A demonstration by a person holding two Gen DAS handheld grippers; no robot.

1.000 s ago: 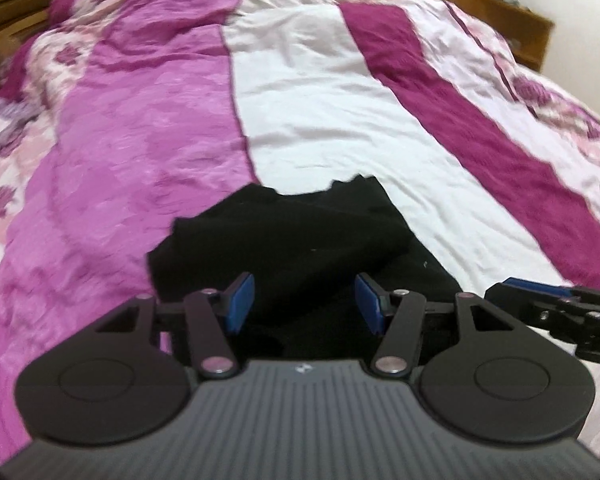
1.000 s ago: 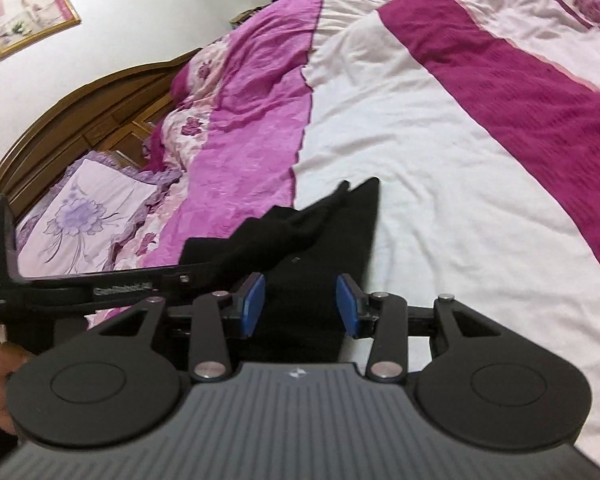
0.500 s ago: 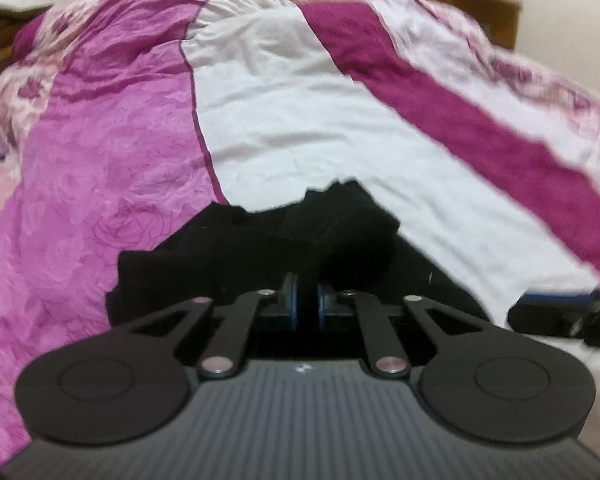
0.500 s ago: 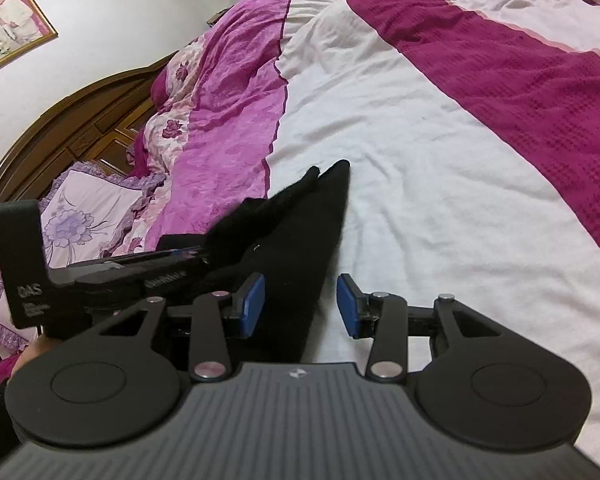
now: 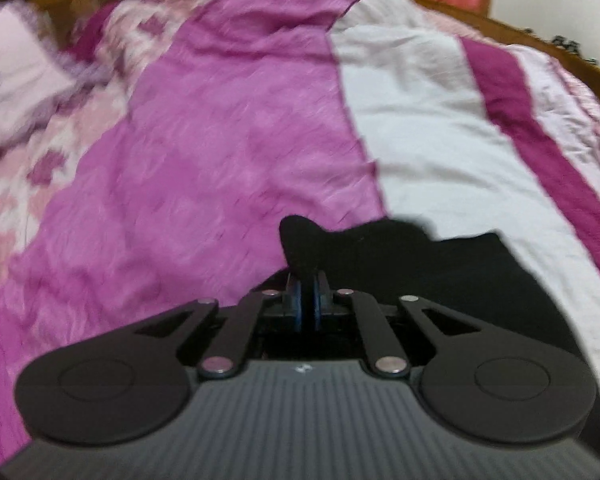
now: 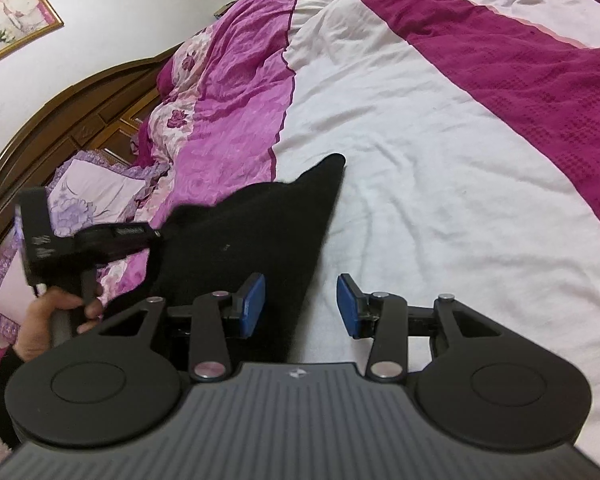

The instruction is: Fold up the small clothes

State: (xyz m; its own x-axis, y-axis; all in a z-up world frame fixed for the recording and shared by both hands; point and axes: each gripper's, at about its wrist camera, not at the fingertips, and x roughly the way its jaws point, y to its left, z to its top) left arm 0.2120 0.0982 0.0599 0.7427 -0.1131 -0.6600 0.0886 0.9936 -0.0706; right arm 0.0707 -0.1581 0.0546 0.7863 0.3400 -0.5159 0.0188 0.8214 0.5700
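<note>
A bed takes up both views, covered by a quilt [image 6: 420, 128] in broad stripes of white, magenta and satin pink with a rose-printed border; a curved dark wooden headboard [image 6: 60, 120] stands at its far left in the right wrist view, with a lilac flower-printed pillow [image 6: 96, 192] lying against it and a framed photograph [image 6: 12, 16] on the white wall above; the left wrist view is blurred, and detail there is limited. The black garment [image 6: 260, 232] lies on the quilt across the seam between the pink and white stripes; one corner of it ends in a point on the white stripe, while its left edge is drawn up off the quilt. The left gripper [image 5: 307, 300] is clamped on that raised edge; its blue pads sit almost together with a fold of black cloth pinched between them and a tongue of fabric standing up just beyond the tips; in the right wrist view a person's hand [image 6: 56, 316] grasps its handle. The right gripper [image 6: 302, 306] hovers over the near right edge of the garment; its blue pads stand moderately apart and hold nothing; the left pad is over black cloth and the right pad over white quilt.
</note>
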